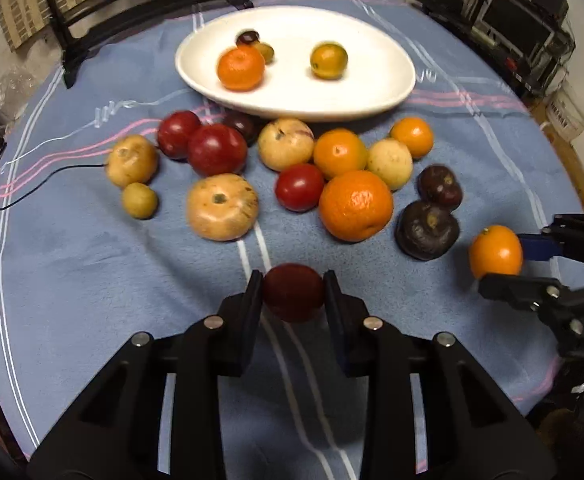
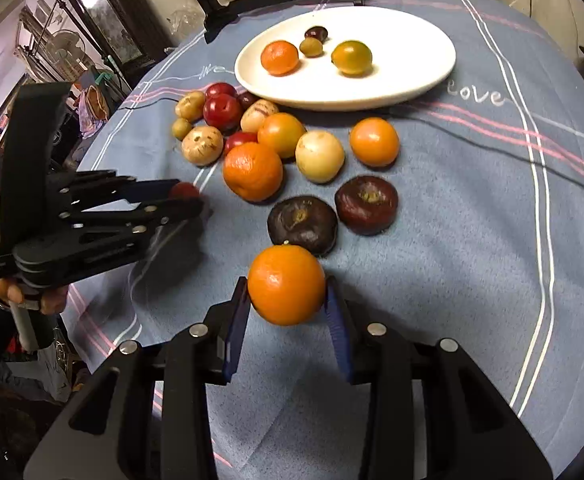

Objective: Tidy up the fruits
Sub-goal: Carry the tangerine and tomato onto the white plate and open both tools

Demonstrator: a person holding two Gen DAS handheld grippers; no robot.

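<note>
My left gripper (image 1: 293, 286) is shut on a small dark red fruit (image 1: 293, 298), pinched between its black fingers just above the blue cloth. It shows at the left of the right wrist view too, left gripper (image 2: 188, 200) on the red fruit (image 2: 184, 190). My right gripper (image 2: 287, 286) is shut on an orange (image 2: 287, 285) between blue pads; the left wrist view has that orange (image 1: 496, 252) at the right edge in the right gripper (image 1: 504, 258). A white oval plate (image 1: 372, 92) at the back holds several fruits. A heap of loose fruit (image 1: 284, 172) lies in front of it.
A round table under a blue striped cloth (image 1: 92, 280) carries everything. Two dark purple fruits (image 2: 302, 224) lie just beyond the held orange. A dark chair (image 1: 132, 4) stands behind the plate. A hand (image 2: 32, 296) holds the left gripper's handle. Shelves and clutter (image 1: 524, 28) line the room's edge.
</note>
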